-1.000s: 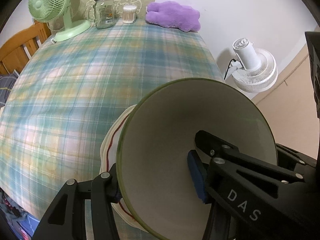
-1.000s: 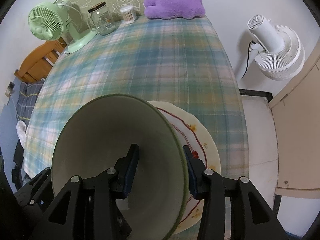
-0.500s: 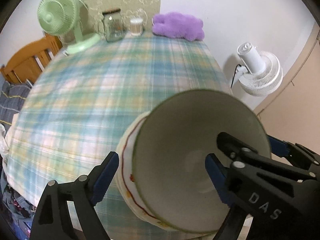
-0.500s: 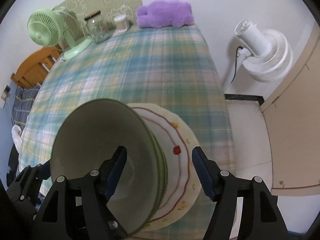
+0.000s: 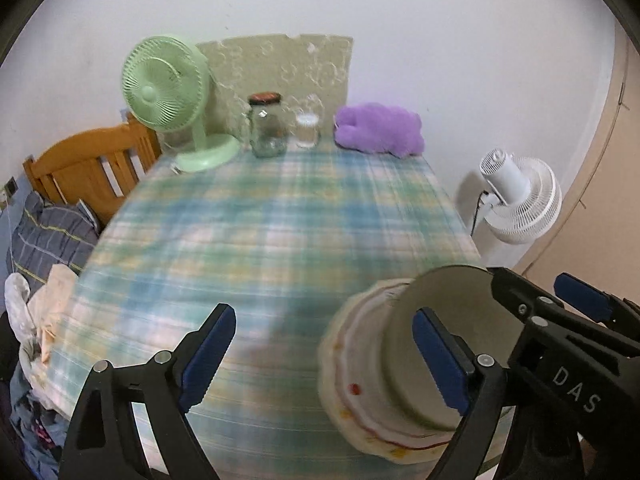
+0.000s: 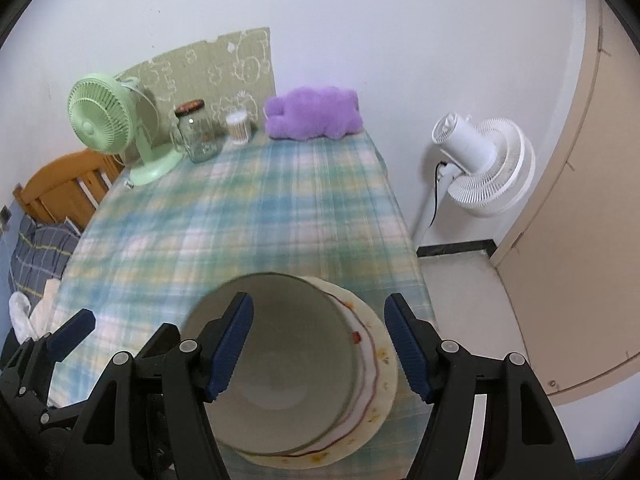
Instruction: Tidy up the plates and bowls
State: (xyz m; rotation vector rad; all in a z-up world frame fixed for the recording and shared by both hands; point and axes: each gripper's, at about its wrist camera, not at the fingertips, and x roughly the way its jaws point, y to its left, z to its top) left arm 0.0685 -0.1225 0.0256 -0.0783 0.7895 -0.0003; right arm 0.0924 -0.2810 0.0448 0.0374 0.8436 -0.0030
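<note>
A pale green-rimmed bowl [image 6: 288,364] rests on a cream plate with a red wavy line [image 6: 376,384] at the near right corner of the plaid table [image 6: 240,216]. In the left wrist view the bowl [image 5: 440,344] and plate [image 5: 360,372] sit low right. My right gripper [image 6: 320,344] is open and empty, raised above the bowl, its jaws spread either side. My left gripper [image 5: 328,360] is open and empty, pulled back to the left of the stack. The right gripper's black body [image 5: 560,344] shows beside the bowl in the left wrist view.
At the table's far edge stand a green desk fan [image 5: 168,92], a glass jar [image 5: 266,126], a small cotton-swab container [image 5: 307,130] and a purple plush [image 5: 378,128]. A white floor fan [image 6: 480,164] stands right of the table. A wooden chair [image 5: 88,168] and bedding lie left.
Both grippers opened and let go of the bowl, which now rests on the plate. Both then drew back and up away from the stack.
</note>
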